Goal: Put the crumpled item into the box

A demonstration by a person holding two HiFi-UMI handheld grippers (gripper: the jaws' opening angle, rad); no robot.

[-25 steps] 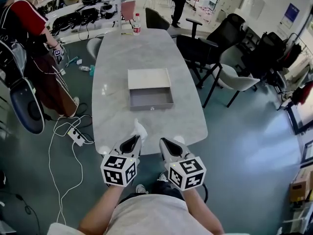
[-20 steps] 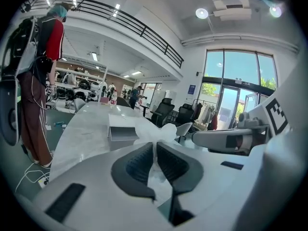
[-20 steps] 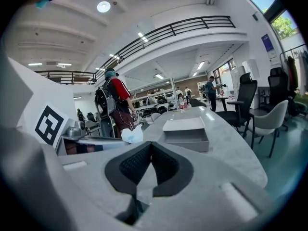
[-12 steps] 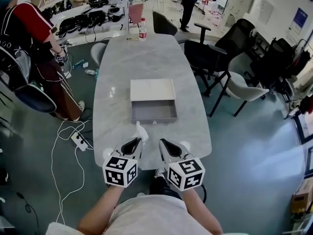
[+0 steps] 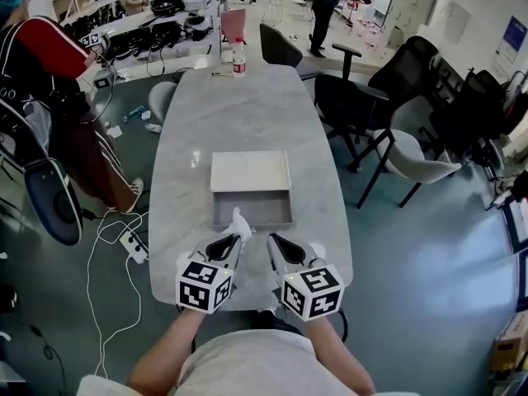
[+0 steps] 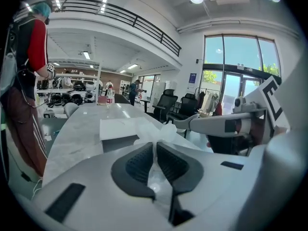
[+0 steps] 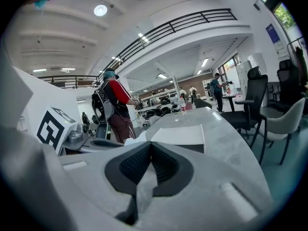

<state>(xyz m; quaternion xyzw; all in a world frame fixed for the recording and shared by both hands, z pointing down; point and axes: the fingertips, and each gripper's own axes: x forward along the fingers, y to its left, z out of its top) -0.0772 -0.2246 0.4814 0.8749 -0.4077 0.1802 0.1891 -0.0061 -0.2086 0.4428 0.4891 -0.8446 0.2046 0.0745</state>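
Crumpled white translucent wrapper point(image 5: 238, 220) is pinched in the left gripper's point(image 5: 237, 238) clenched jaws above the grey marble desk's point(image 5: 239, 114) near edge, just short of the open grey box point(image 5: 252, 209). The right gripper point(image 5: 271, 239) is clenched on nothing. No print is legible on the far-edge bottle's red label point(image 5: 238, 59).

We can read no words, numbers or brand names anywhere. The marker cubes point(image 5: 204, 285) on the left gripper point(image 5: 233, 239) and the right gripper point(image 5: 277, 242) bear only black-and-white square patterns, not letters. The bottle point(image 5: 239, 60) at the far end of the table point(image 5: 247, 122) has a red label, and a blue sign point(image 5: 518, 35) hangs on the wall far right of the table. Both are too small to read.
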